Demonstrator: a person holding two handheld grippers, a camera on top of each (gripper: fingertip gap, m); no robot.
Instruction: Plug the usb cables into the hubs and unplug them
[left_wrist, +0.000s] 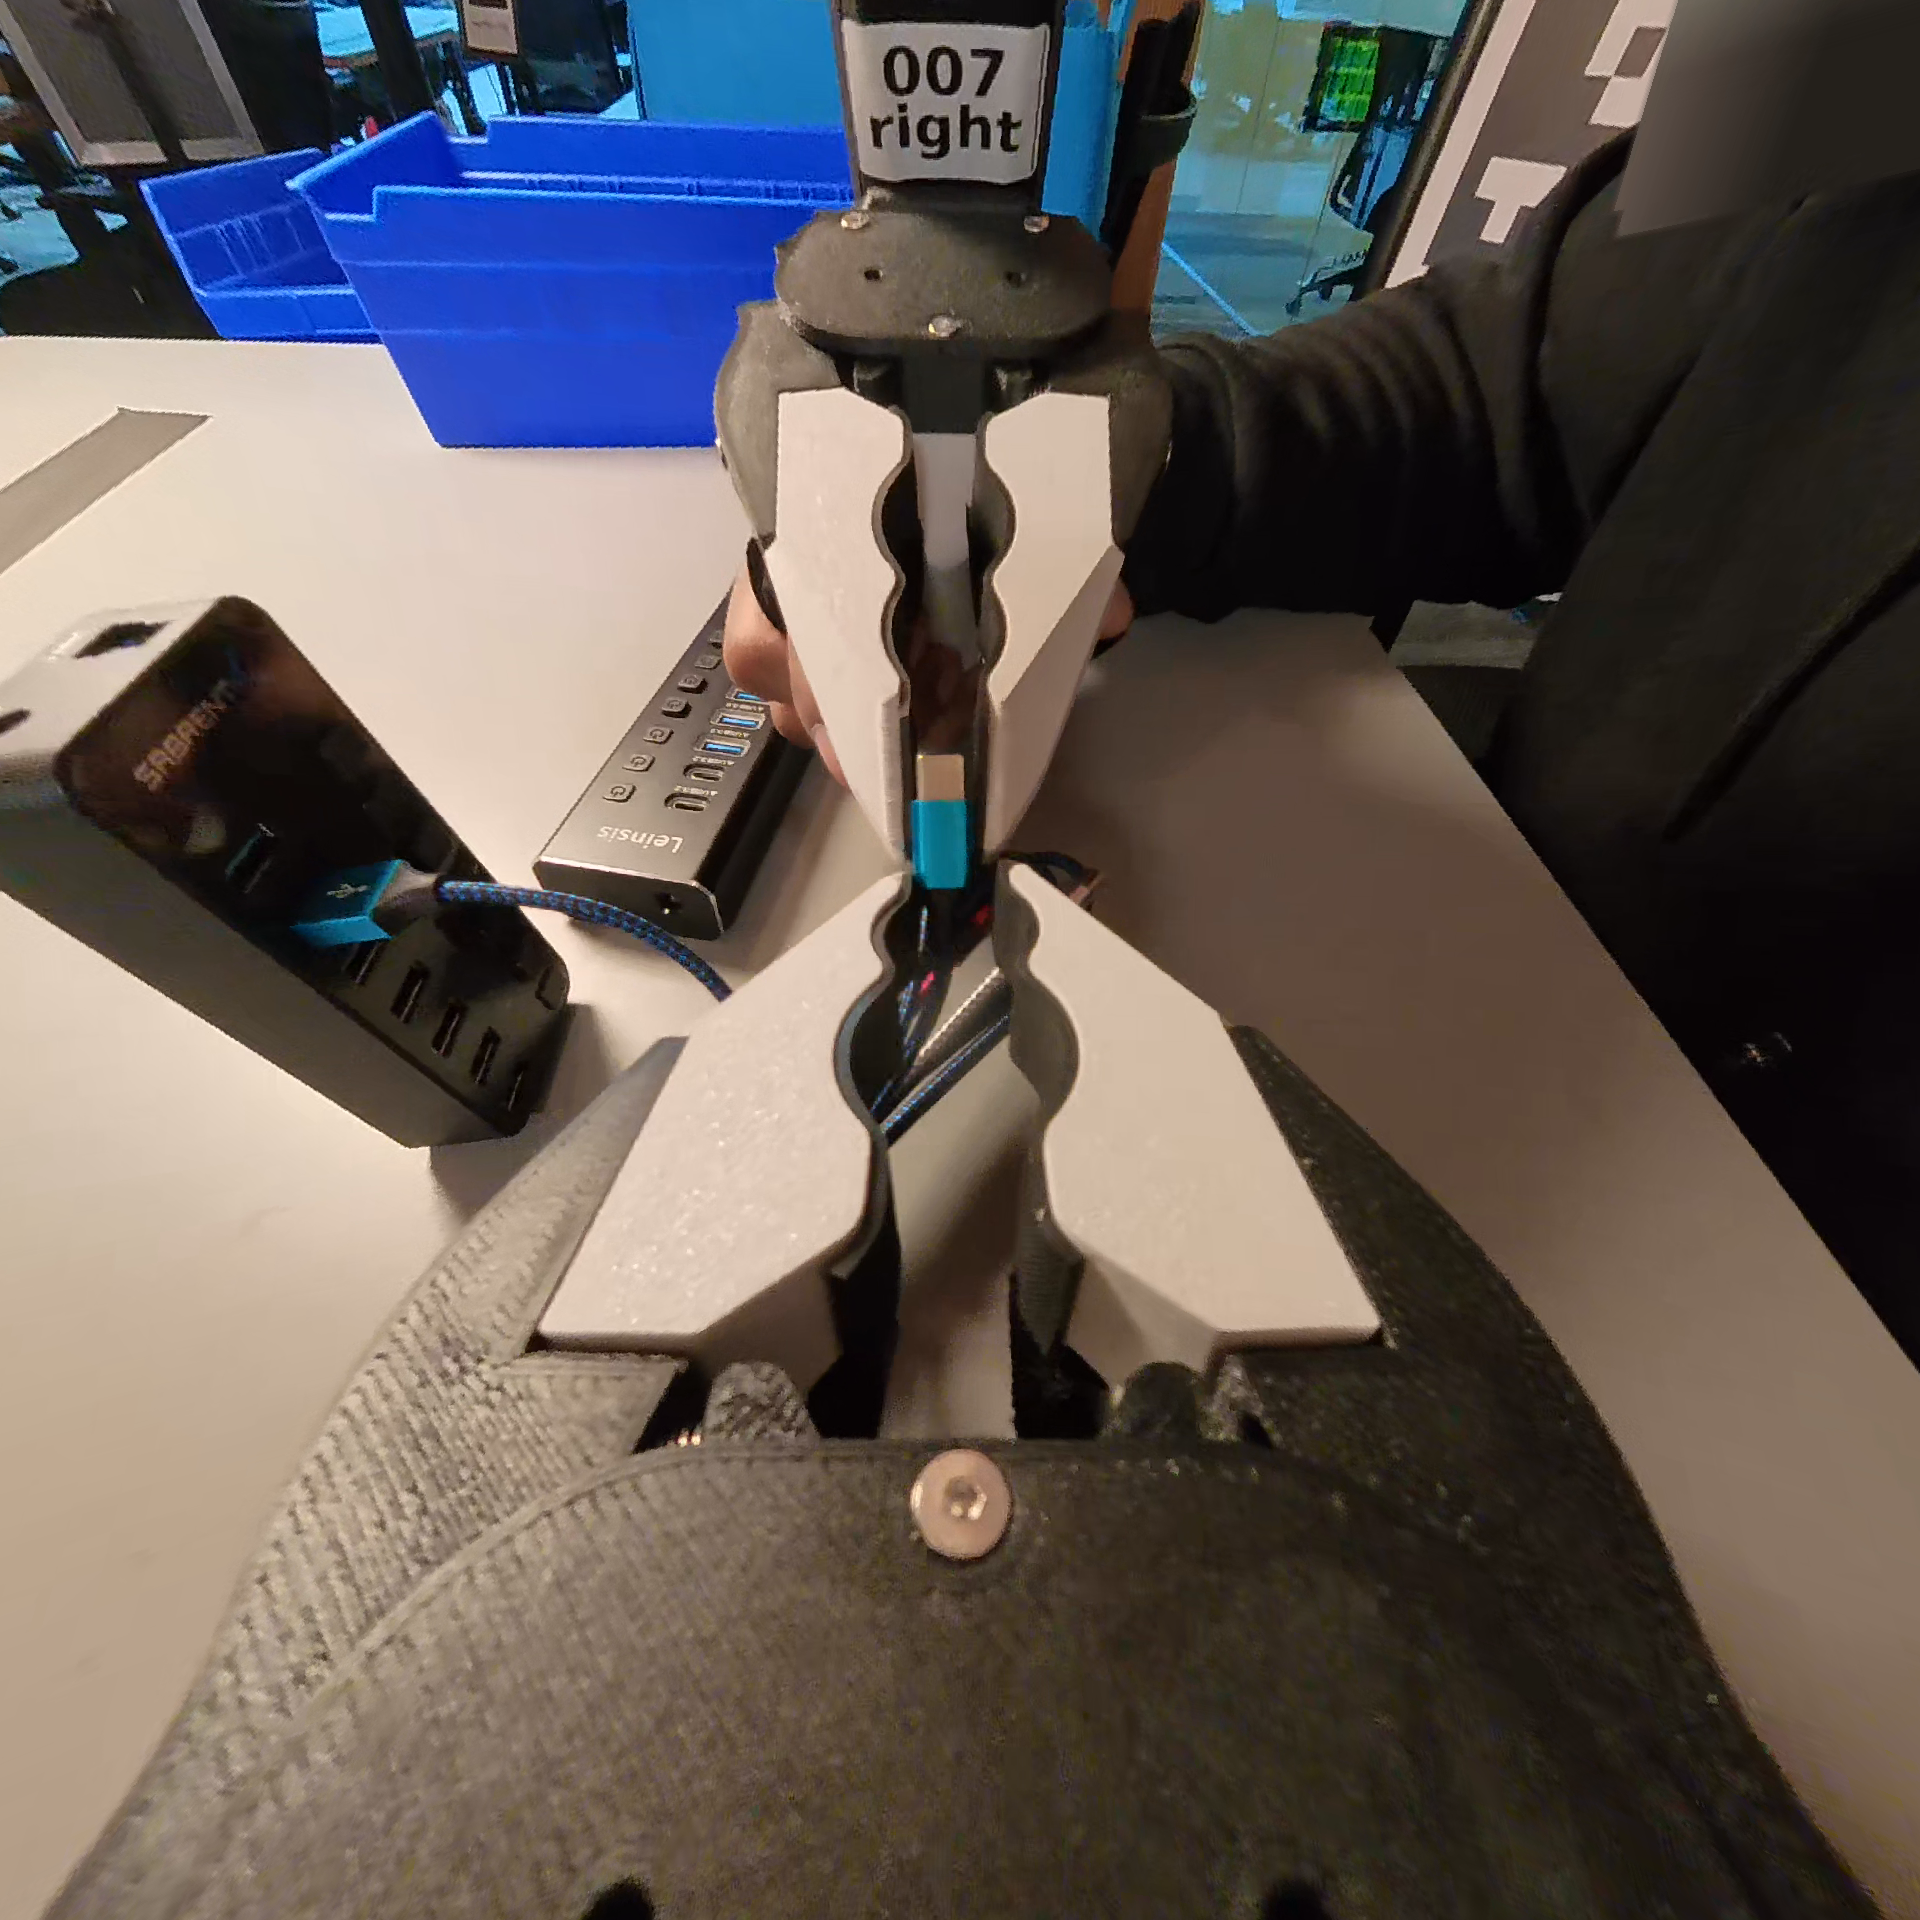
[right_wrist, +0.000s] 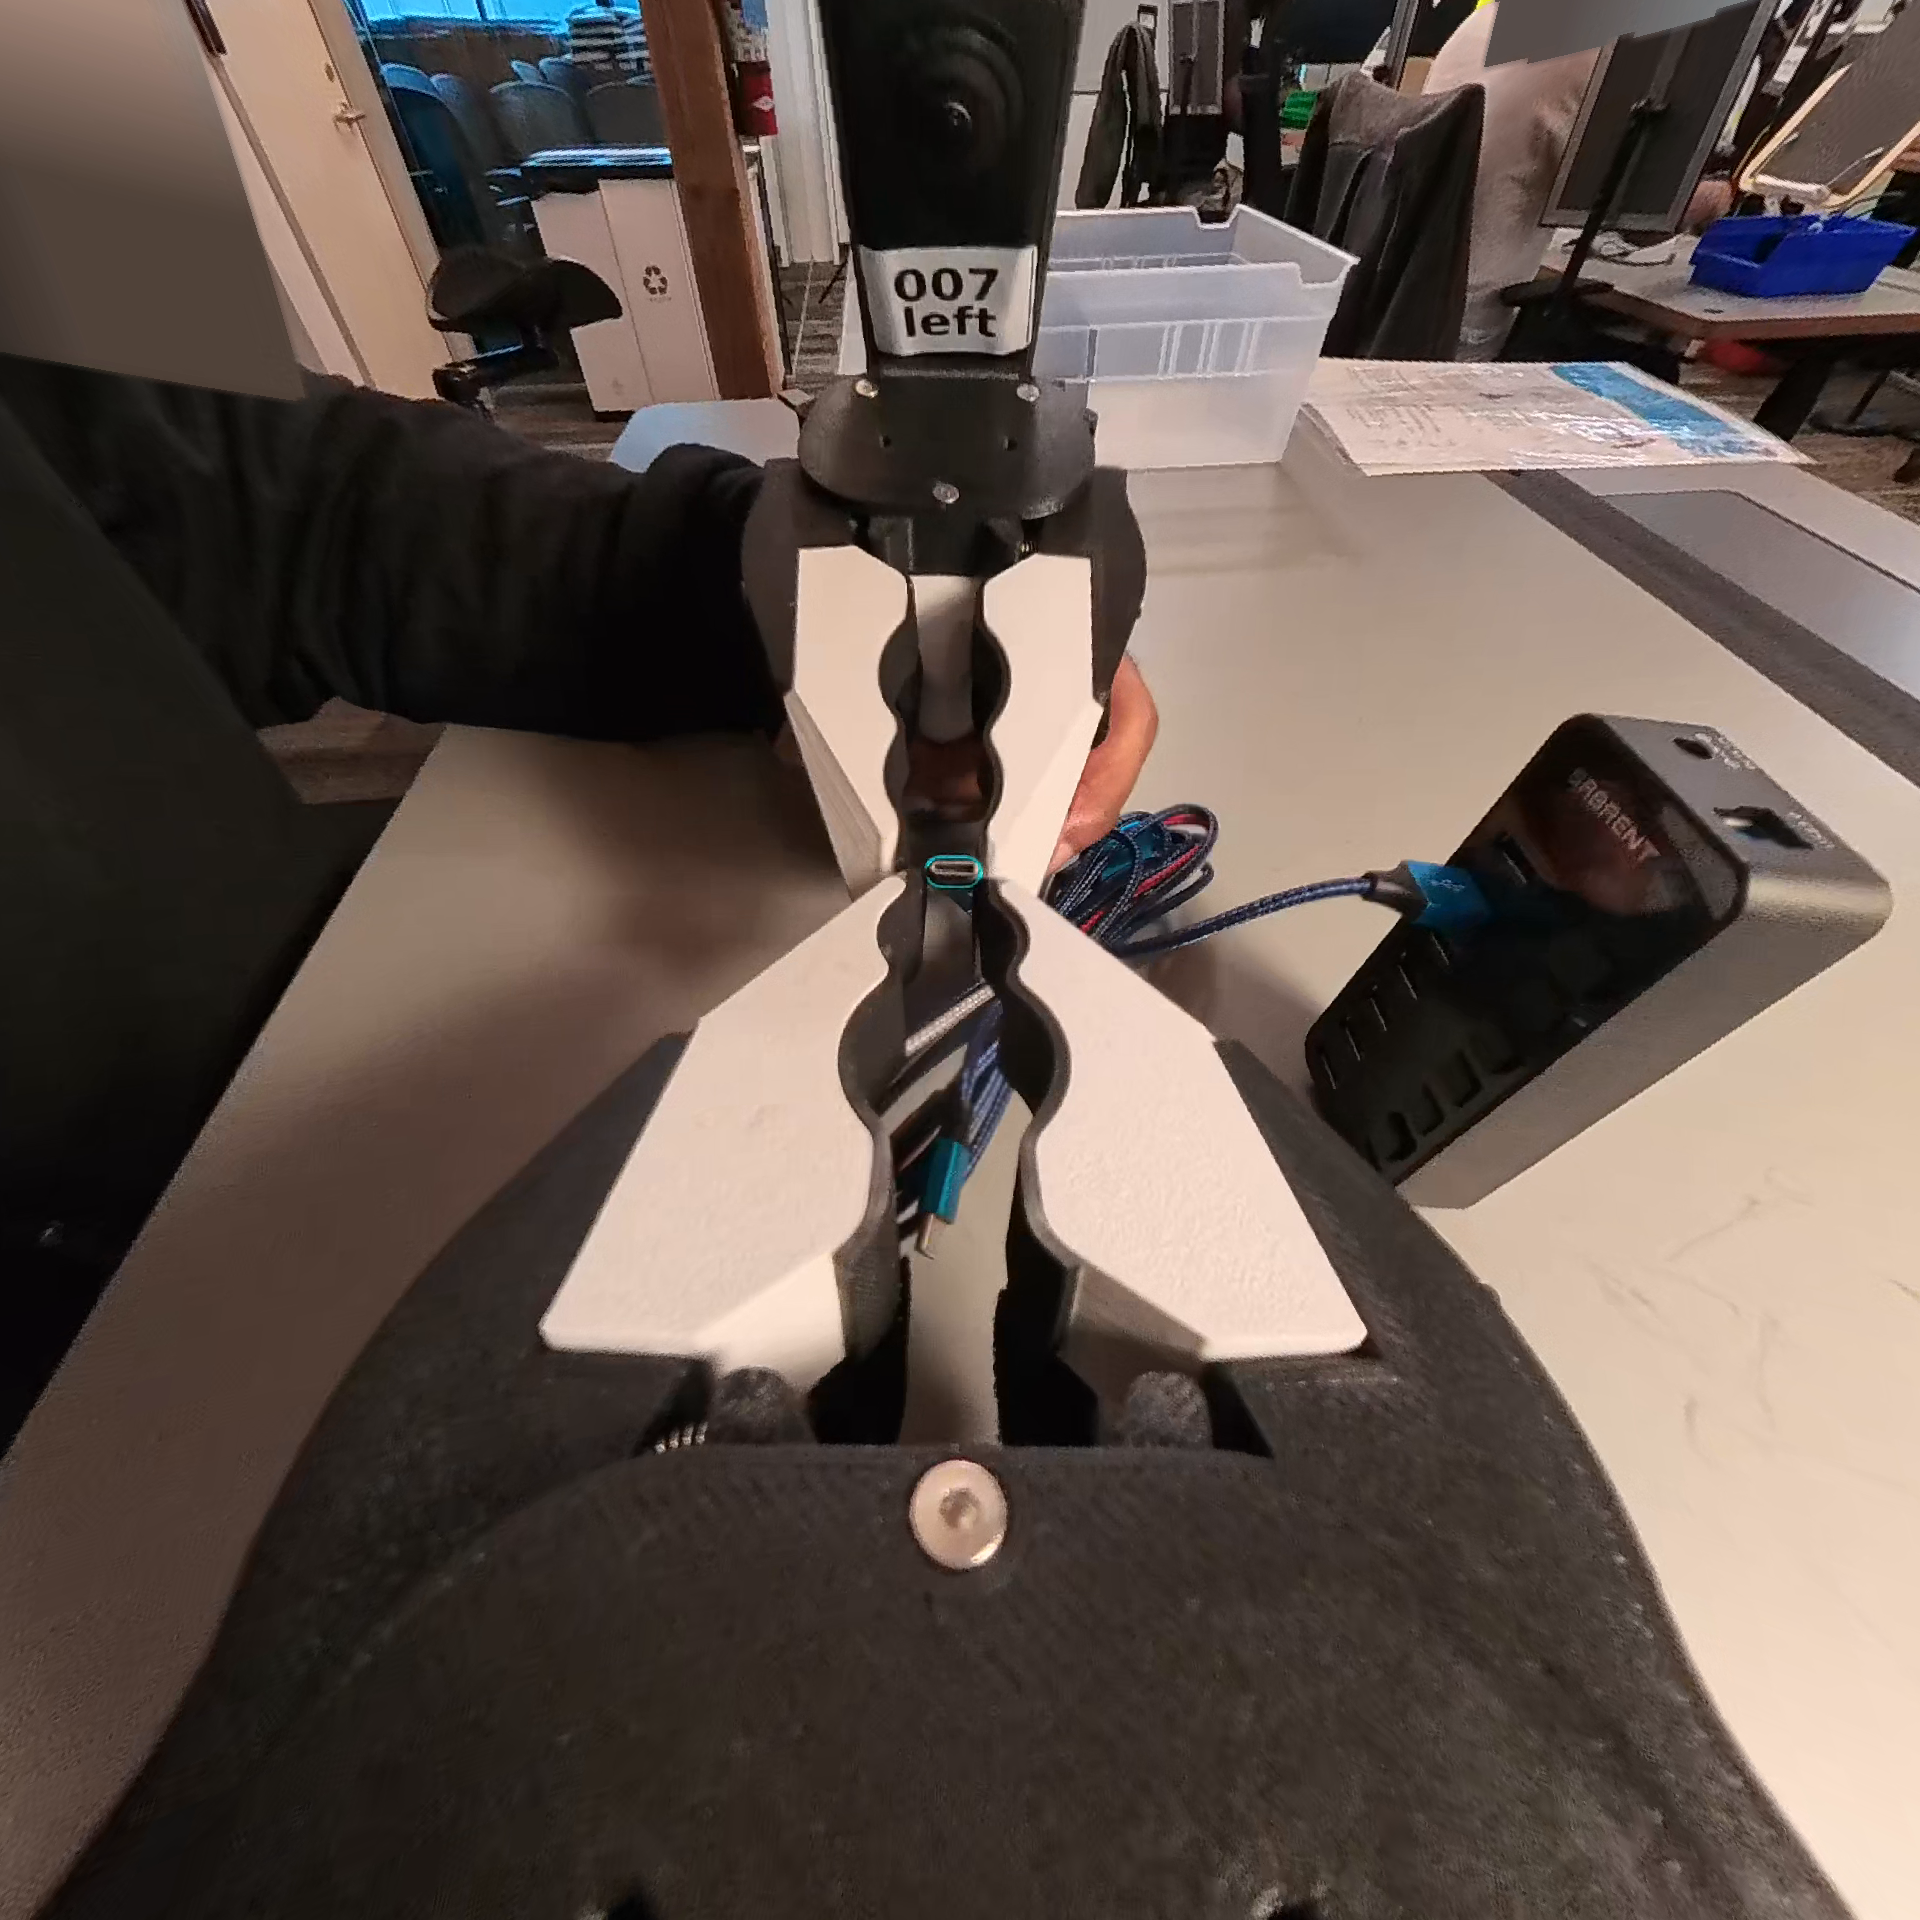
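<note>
A blue USB-C plug (left_wrist: 938, 831) (right_wrist: 953, 871) hangs in the air between two grippers that meet tip to tip. Its metal end points at the right gripper. My left gripper (left_wrist: 954, 881) is closed on its rear, my right gripper (right_wrist: 953, 888) on its front. Both jaws stand only a plug's width apart. A blue USB-A plug (left_wrist: 348, 904) (right_wrist: 1444, 894) sits in the large black hub (left_wrist: 260, 831) (right_wrist: 1662, 935). The slim black hub (left_wrist: 675, 790) lies under the right gripper. A second blue USB-C plug (right_wrist: 943, 1184) shows below my right fingers. Coiled braided cables (right_wrist: 1132, 862) lie beside the left gripper.
Blue bins (left_wrist: 582, 312) stand at the back of the white table (left_wrist: 1299, 935). A clear bin (right_wrist: 1174, 332) and papers (right_wrist: 1538, 416) are at the other end. A person's black sleeve (left_wrist: 1455, 436) reaches in. The table edge (left_wrist: 1558, 935) runs close beside the grippers. The tips of both grippers are at nearly the same place.
</note>
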